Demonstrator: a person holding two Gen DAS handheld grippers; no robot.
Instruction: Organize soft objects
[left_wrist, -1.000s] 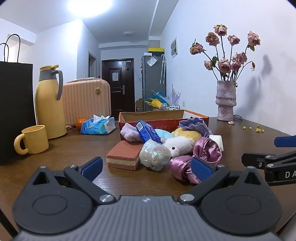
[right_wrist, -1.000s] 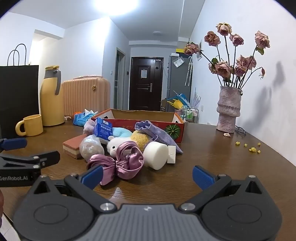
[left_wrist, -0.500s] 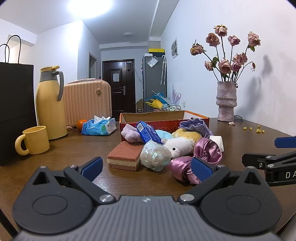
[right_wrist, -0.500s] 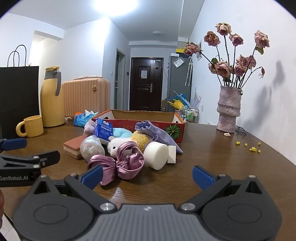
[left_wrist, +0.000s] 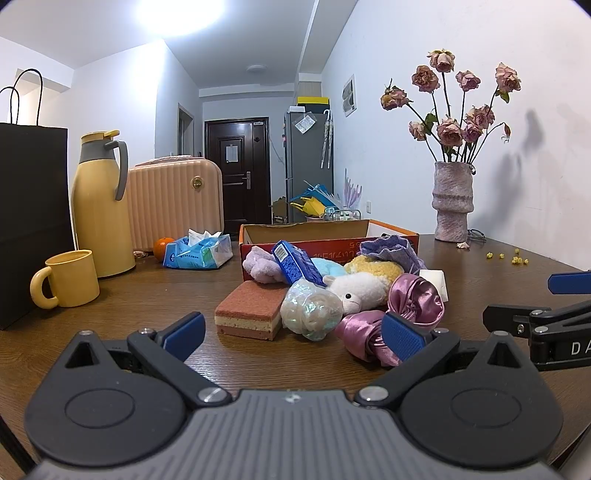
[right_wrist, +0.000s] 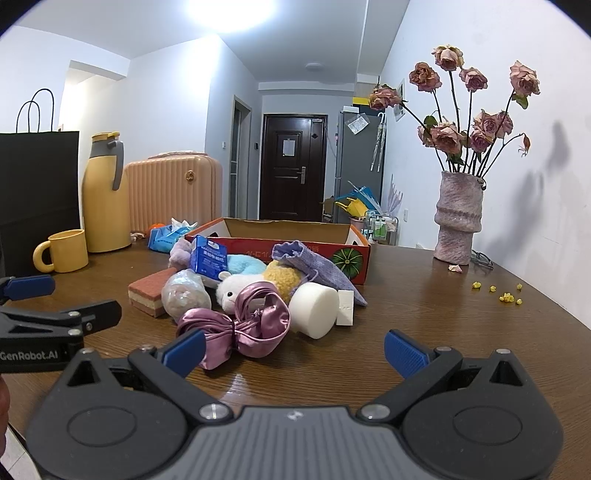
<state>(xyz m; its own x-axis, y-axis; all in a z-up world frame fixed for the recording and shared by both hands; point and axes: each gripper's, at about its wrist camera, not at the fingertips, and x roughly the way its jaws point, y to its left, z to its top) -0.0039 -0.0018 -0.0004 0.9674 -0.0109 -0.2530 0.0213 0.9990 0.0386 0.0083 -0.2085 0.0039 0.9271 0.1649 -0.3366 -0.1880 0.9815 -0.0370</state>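
A heap of soft things lies on the brown table in front of an open red cardboard box (left_wrist: 391, 236) (right_wrist: 354, 248). In it are a brown sponge (left_wrist: 251, 314) (right_wrist: 147, 291), a shiny wrapped ball (left_wrist: 310, 310) (right_wrist: 184, 293), a white plush toy (left_wrist: 354, 291) (right_wrist: 232, 291), a pink satin bow (left_wrist: 413, 299) (right_wrist: 243, 325), a blue carton (left_wrist: 295, 262) (right_wrist: 208, 258), a purple knitted pouch (left_wrist: 391, 247) (right_wrist: 317, 266) and a white foam cylinder (right_wrist: 314, 310). My left gripper (left_wrist: 291, 334) is open, just short of the heap. My right gripper (right_wrist: 293, 349) is open too, with nothing between its fingers.
On the left stand a yellow mug (left_wrist: 70, 277), a yellow jug (left_wrist: 99, 206), a black paper bag (left_wrist: 29, 221), a blue tissue pack (left_wrist: 199, 251) and an orange (left_wrist: 162, 247). A vase of dried roses (left_wrist: 452, 203) stands at the back right, with small yellow bits (right_wrist: 506, 295) near it.
Both grippers have barely shifted; the left wrist view has drifted very slightly. Nothing was taken hold of or moved in the heap.
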